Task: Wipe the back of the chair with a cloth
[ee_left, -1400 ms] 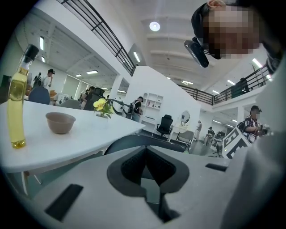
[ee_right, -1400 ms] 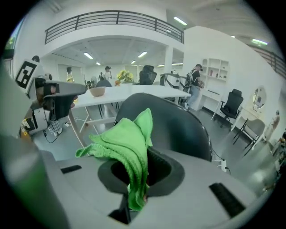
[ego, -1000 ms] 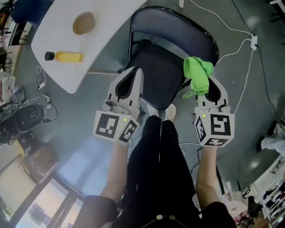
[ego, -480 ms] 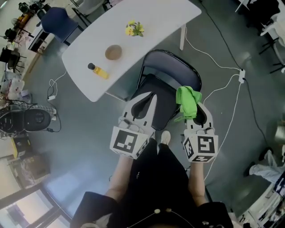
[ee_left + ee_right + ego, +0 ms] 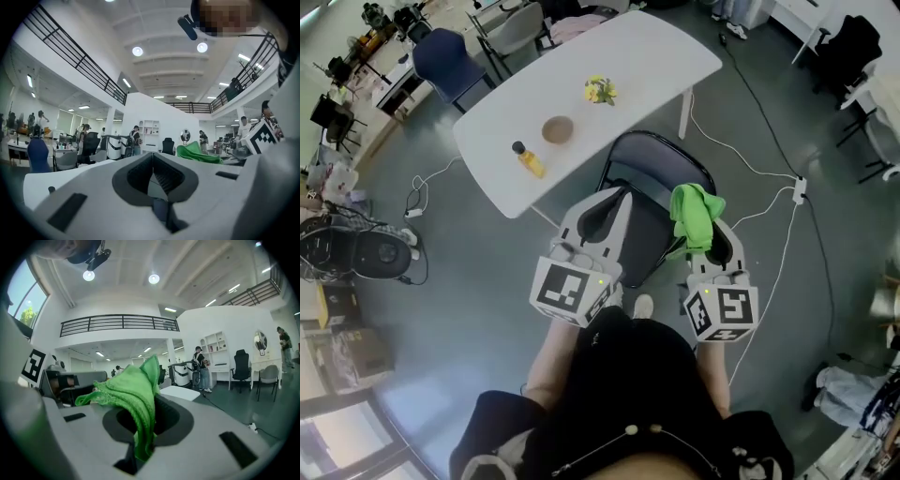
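Above the one dark chair [image 5: 659, 157], your two arms reach forward side by side, left gripper [image 5: 623, 193] jaws closed, empty, right gripper [image 5: 701, 223] jaws pinching one green cloth [image 5: 693, 210], worktop [image 5: 628, 56] beyond with one bottle [image 5: 528, 159], one bowl [image 5: 557, 129].

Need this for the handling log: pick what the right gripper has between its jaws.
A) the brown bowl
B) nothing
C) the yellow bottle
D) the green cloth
D: in the right gripper view, the right gripper has its jaws closed on the green cloth, which bunches up above them. The yellow bottle and brown bowl sit on the white table.
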Demonstrator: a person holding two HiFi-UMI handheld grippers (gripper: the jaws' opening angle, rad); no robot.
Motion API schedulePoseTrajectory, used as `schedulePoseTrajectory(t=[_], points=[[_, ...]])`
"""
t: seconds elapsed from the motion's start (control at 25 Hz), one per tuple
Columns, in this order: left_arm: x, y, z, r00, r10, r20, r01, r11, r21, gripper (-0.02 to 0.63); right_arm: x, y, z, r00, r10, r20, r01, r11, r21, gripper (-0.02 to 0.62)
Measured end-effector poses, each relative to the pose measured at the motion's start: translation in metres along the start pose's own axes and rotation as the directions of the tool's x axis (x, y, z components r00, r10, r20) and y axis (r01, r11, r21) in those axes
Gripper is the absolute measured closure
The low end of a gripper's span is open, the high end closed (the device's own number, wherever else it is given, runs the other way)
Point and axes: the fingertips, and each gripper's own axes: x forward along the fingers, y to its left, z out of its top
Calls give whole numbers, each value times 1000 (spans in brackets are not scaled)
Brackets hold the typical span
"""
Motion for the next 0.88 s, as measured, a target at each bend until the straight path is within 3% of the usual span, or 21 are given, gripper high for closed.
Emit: schedulePoseTrajectory(t=[0.32, 0.88], points=[[3, -5, 23, 997, 27, 71, -29, 999, 30, 600, -4, -11, 30, 998, -5, 69, 7, 999, -36, 552], [4, -12, 26, 995, 39, 87, -41, 999, 29, 600, -11, -10, 36, 997, 4, 78, 1, 997, -72, 554]])
